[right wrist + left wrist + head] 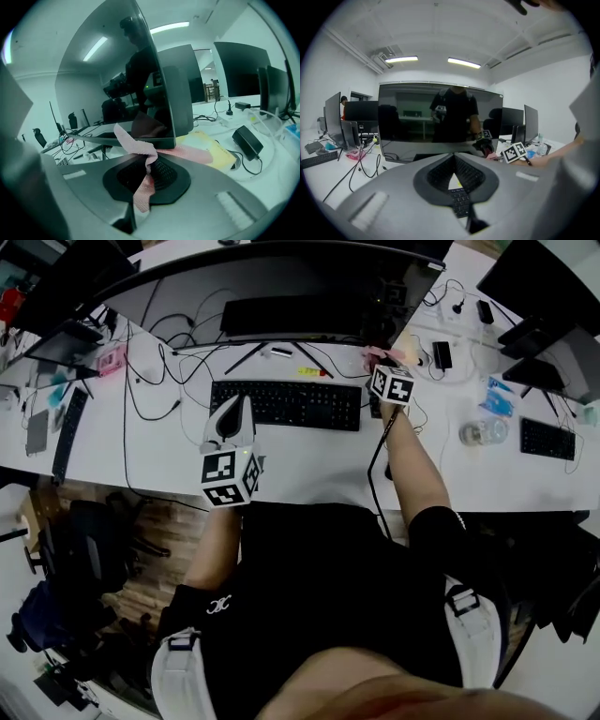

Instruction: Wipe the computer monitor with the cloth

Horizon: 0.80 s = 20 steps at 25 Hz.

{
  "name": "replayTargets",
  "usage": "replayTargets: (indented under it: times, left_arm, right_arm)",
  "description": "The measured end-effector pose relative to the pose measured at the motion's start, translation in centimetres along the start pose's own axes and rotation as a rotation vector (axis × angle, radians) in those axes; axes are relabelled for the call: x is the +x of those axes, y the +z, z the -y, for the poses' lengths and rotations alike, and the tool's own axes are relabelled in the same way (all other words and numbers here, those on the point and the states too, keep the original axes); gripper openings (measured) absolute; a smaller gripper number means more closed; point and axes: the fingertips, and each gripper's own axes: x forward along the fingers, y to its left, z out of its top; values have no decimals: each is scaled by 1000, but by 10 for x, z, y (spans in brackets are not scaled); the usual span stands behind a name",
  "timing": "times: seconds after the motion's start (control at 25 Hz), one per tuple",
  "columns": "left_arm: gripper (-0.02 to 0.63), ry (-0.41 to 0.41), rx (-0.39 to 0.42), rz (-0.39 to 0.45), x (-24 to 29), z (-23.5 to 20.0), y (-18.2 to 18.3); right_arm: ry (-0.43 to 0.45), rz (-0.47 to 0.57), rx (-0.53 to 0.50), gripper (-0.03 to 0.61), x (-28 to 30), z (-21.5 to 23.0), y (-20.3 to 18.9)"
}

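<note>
Grippers, head view: right gripper (386, 371) sits at the lower right corner of the monitor (281, 282), nearer than left gripper (236, 418).

Left gripper view: jaws together, empty.

Right gripper view: jaws clamped on pink cloth (140, 152); the screen lies just ahead-left and runs leftward.

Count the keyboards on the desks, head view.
3. Centre keyboard in front of the curved monitor; left keyboard, angled, at far left; right keyboard at far right. Others may be hidden.
</note>
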Motion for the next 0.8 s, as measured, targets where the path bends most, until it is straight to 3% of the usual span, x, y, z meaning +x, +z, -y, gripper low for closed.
replayTargets:
  times: [0.4, 0.8]
  left_arm:
    - [51, 16, -64, 19, -8, -81, -13]
    - [52, 2, -59, 19, -12, -156, -11]
  right_arm:
    - [-21, -2, 58, 12, 20, -37, -2]
    - [-60, 9, 134, 12, 40, -87, -5]
